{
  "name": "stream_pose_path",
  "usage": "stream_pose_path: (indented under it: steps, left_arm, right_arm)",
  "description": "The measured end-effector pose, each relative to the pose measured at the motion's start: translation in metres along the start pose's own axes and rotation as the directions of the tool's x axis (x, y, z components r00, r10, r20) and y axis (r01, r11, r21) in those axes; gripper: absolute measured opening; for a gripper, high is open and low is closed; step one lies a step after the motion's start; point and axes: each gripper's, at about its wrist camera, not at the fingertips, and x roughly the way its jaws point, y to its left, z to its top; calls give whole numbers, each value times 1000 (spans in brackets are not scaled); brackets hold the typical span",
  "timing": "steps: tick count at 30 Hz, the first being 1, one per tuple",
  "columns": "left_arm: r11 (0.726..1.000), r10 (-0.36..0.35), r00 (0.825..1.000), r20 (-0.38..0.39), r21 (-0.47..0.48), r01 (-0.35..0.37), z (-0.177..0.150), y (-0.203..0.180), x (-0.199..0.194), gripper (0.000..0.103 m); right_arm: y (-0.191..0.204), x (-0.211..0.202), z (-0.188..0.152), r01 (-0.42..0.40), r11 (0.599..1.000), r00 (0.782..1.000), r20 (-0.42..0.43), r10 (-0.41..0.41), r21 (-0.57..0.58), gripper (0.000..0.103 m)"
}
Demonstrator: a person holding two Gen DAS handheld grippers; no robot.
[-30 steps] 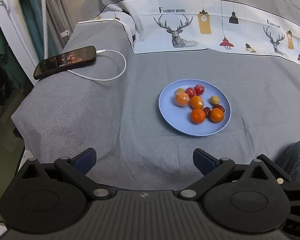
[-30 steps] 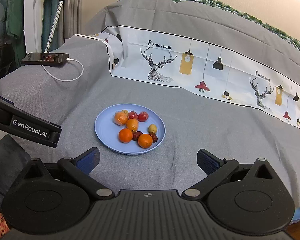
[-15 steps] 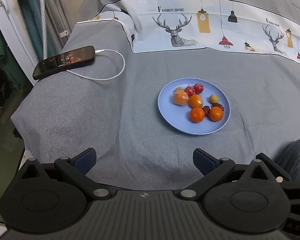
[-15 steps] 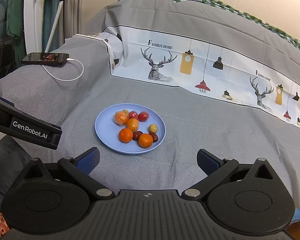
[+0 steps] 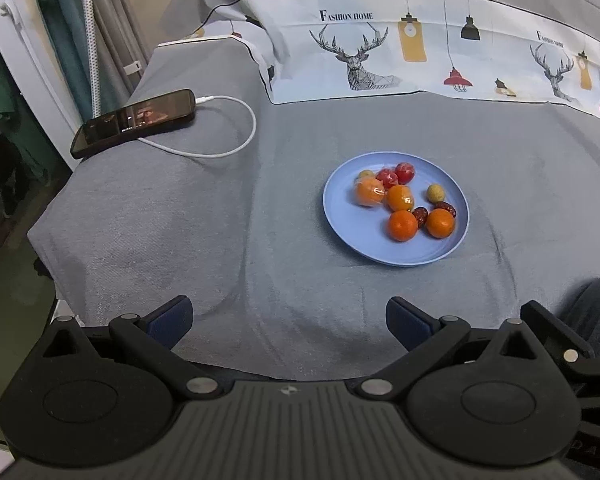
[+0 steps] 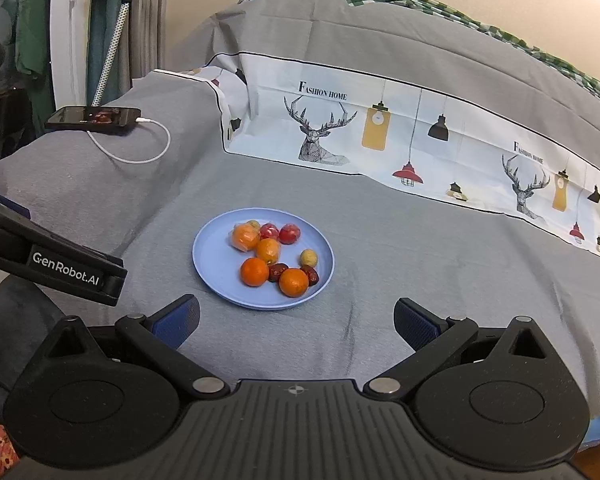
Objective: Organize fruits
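At frame centre, the round blue plastic plate [image 5: 342, 216] holds all small fruits [image 5: 402, 225] gathered, fitting sorted or unsorted; left gripper [image 5: 288, 316] and right gripper [image 6: 296, 318] hover spread, empty.

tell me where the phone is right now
The phone lies screen up at the far left corner of the grey bed cover in both views, plugged into a white cable, left of the blue plate.
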Motion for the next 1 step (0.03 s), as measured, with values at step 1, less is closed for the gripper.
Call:
stream_pose_path:
  steps: [1]
  left_arm:
    - [1000, -6, 1000, -4, -5, 6, 1, 1, 0, 103]
  right_arm:
    - [0, 0, 0, -2, 1000, 1000, 1, 2, -1, 102]
